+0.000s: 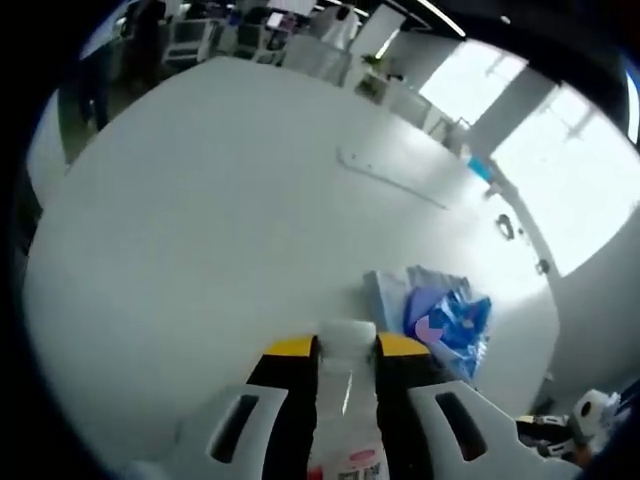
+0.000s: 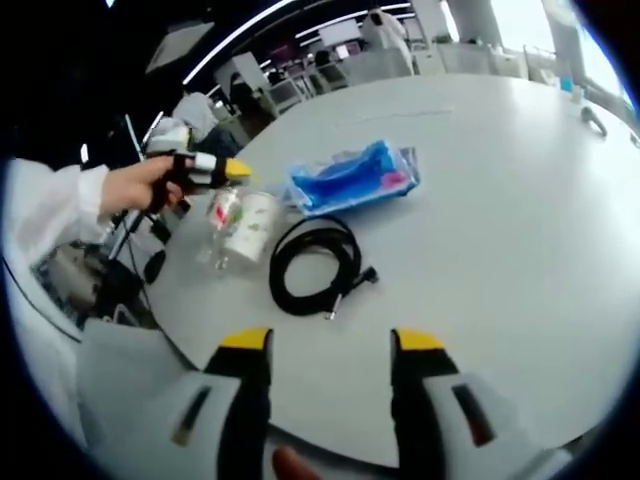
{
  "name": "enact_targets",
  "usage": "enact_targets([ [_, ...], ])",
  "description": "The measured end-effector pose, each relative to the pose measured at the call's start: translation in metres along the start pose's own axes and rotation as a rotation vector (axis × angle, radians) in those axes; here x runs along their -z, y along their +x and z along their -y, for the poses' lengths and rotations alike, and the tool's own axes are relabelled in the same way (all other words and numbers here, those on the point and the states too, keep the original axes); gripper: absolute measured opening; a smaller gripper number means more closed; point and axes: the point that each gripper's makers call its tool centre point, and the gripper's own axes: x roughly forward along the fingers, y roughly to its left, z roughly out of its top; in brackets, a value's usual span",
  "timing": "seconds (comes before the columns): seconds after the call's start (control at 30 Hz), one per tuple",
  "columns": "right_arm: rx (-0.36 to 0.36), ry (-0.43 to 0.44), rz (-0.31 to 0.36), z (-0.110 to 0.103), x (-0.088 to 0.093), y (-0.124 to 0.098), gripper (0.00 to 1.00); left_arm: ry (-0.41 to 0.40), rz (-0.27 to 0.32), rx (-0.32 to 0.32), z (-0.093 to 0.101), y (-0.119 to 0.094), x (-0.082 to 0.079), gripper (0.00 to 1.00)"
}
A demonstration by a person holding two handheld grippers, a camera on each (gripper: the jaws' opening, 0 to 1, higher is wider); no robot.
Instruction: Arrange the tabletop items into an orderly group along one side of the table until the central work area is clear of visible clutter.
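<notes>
The bottle is cut off at the lower edge of the left gripper view — its label print is too blurred to be read. The blue packet is partly hidden behind the jaws; small items far across the counter cannot be identified.

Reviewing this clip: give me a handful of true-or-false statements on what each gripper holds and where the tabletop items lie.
1. The left gripper is shut on a clear plastic bottle with a white cap. True.
2. The right gripper holds the coiled black cable. False: its fingers stand open and empty, and the cable lies on the white table.
3. The blue plastic package lies beyond the cable in the right gripper view. True.
4. The white paper cup stands inside the cable coil. False: it lies beside the coil, next to the bottle.
</notes>
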Motion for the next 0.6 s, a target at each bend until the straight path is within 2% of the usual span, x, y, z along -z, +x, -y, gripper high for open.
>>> enact_targets([
  [0.23, -0.006, -0.015, 0.007, -0.001, 0.001, -0.006, 0.45, 0.016, 0.027, 0.027, 0.006, -0.021, 0.0, 0.16],
  [0.6, -0.004, -0.032, 0.029, 0.0, 0.001, -0.02, 0.45, 0.007, 0.055, 0.053, 0.013, -0.041, 0.011, 0.16],
])
